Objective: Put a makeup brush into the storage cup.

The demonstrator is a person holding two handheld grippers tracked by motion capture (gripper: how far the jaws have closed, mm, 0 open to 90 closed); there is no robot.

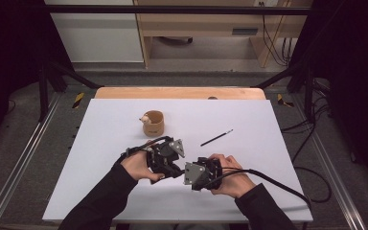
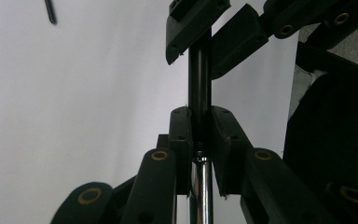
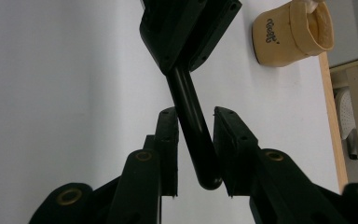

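Nearest the high camera, two dark-sleeved forearms come in from the bottom edge onto the white table [image 1: 100, 191]. At the left, the left gripper [image 1: 170, 167] sits in the person's left hand [image 1: 139, 166], its jaws clamped tight on a black pen [image 2: 199, 84]; in the left gripper view the black barrel runs up out of the jaws and a shiny metal section shows below them. Just to its right, the right gripper [image 1: 188, 173] is held in the right hand [image 1: 231, 176] and faces the left one, tips nearly meeting over the table's near middle. In the right gripper view its jaws stand on either side of the pen's rounded black end; one pad lies against it, a narrow gap shows on the other side, so the grip is not fully closed. Farther back, a tan cup [image 1: 153, 123] stands upright, and to its right a second thin black pen [image 1: 216, 138] lies on the table, well apart from both grippers.
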